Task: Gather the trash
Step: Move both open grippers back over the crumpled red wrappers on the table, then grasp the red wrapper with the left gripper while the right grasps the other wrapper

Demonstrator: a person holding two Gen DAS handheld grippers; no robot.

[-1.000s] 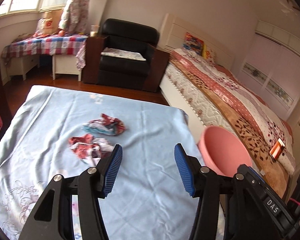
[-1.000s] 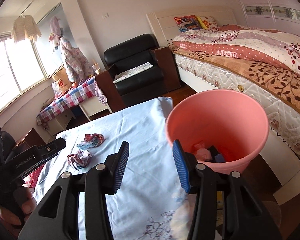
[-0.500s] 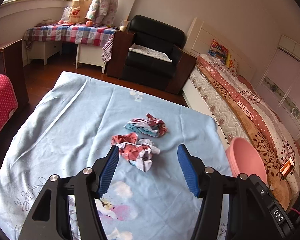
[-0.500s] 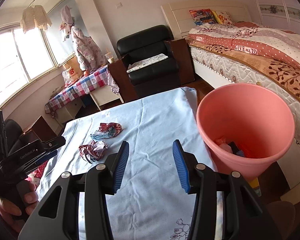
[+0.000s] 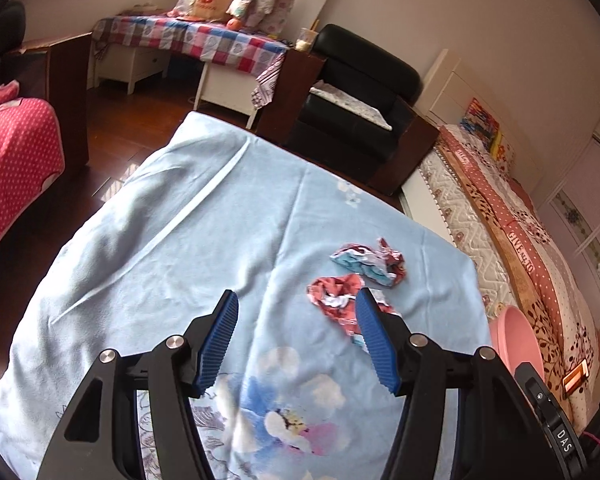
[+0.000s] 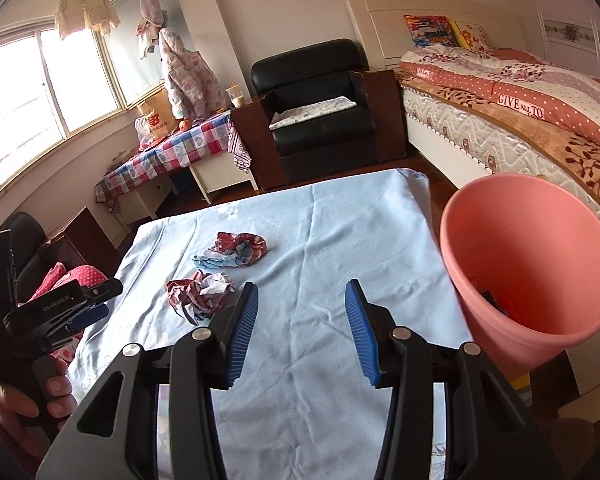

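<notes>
Two crumpled wrappers lie on the light blue tablecloth [image 5: 188,240]. The nearer red-and-white wad [image 5: 334,300] sits just beyond my left gripper [image 5: 296,300], partly behind its right finger. Farther back lies the blue-and-red wad [image 5: 370,260]. The left gripper is open, with only cloth between its jaws. In the right wrist view, my right gripper [image 6: 302,292] is open over bare cloth, with both wads, red-and-white [image 6: 202,292] and blue-and-red [image 6: 236,250], to its left. The pink bin [image 6: 532,264] stands at the table's right edge with some trash inside. The left gripper [image 6: 88,308] appears at far left, held by a hand [image 6: 32,396].
A bed [image 6: 540,120] runs along the right behind the bin. A black armchair [image 6: 320,120] and a checked-cloth side table [image 6: 172,152] stand beyond the table's far edge. A red dotted cushion [image 5: 16,152] lies to the table's left. Wooden floor surrounds the table.
My left gripper has swung left and dropped closer to the cloth; the wads now sit by its right finger. Its jaws widened slightly. My right gripper moved left, away from the bin.
</notes>
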